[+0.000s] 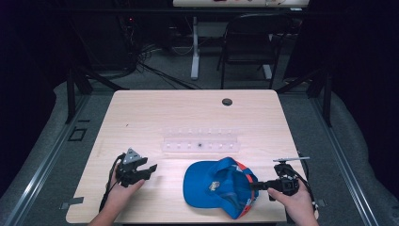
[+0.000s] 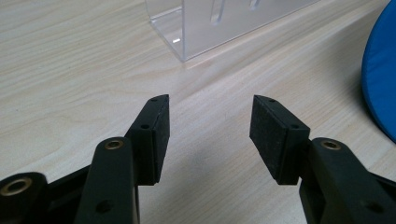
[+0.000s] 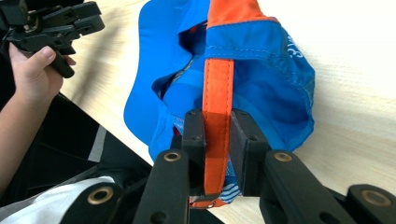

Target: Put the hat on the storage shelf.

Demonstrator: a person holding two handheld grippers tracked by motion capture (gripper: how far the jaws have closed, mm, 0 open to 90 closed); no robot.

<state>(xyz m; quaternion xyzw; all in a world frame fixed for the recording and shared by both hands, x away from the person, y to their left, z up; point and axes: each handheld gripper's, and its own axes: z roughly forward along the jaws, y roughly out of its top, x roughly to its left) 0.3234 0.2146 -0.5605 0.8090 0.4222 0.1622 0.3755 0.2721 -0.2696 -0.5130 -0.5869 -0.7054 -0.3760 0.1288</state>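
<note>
So the right gripper (image 3: pixel 217 140) has its jaws pinched on the orange strap (image 3: pixel 218 88) at the back of the blue cap (image 1: pixel 217 185), right at the strap's end near the buckle. That grab looks solid, so I'd call the pick-up part done. The cap itself is sitting on the surface (image 1: pixel 188 117) near the front edge, crown squashed, brim pointing toward the left side. The left gripper (image 2: pixel 208 126) has its jaws spread wide with nothing between them, hanging low over bare wood a bit left of the brim. Past the cap there's a clear rack (image 1: pixel 200 140) with pegs, untouched. My guess is the cap goes on that, so lifting, carrying and placing are all left.
</note>
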